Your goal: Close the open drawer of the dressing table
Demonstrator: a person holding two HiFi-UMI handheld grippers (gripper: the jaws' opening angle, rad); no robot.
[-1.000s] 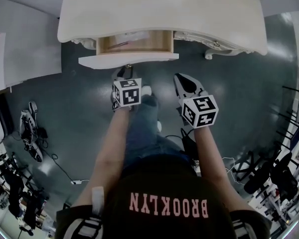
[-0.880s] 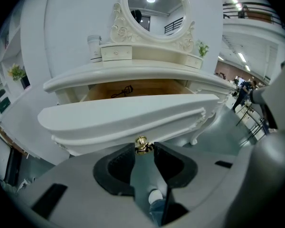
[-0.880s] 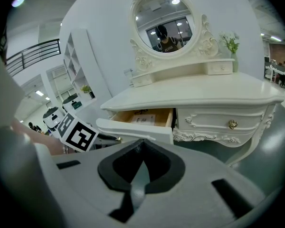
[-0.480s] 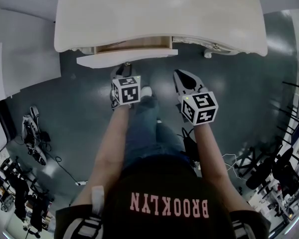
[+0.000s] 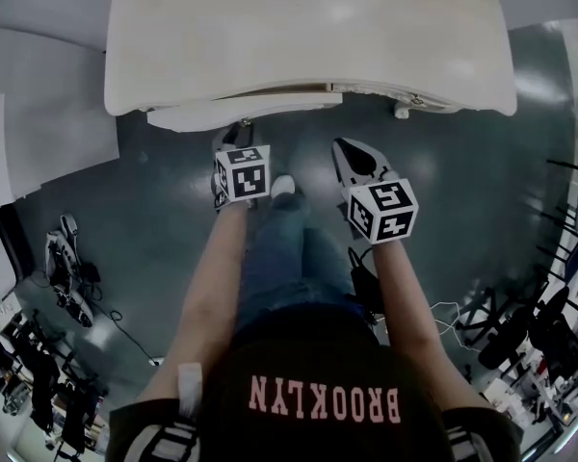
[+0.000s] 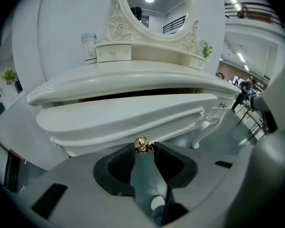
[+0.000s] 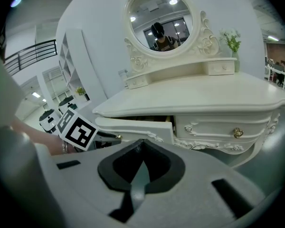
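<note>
The cream dressing table (image 5: pixel 308 37) fills the top of the head view. Its drawer front (image 5: pixel 241 114) sticks out only a narrow strip from under the top. In the left gripper view the drawer front (image 6: pixel 123 118) sits just below the table edge with a dark slit above it. My left gripper (image 6: pixel 143 148) is shut on the drawer's gold knob (image 6: pixel 142 145), also seen below the drawer as the left gripper (image 5: pixel 237 135). My right gripper (image 5: pixel 352 154) hangs to the right, clear of the table, and in its own view the right gripper (image 7: pixel 142 142) is shut and holds nothing.
A second drawer with a gold knob (image 7: pixel 237 133) lies right of the open one. A carved table leg (image 5: pixel 402 109) stands at the right. The person's shoe (image 5: pixel 282 186) is under the grippers. Cables and gear (image 5: pixel 63 258) lie at left, dark racks (image 5: pixel 549 325) at right.
The drawer has slid into the table: its wooden inside showed before and is now hidden in the head view. My left gripper moved toward the table with the knob. The right gripper shifted slightly with it.
</note>
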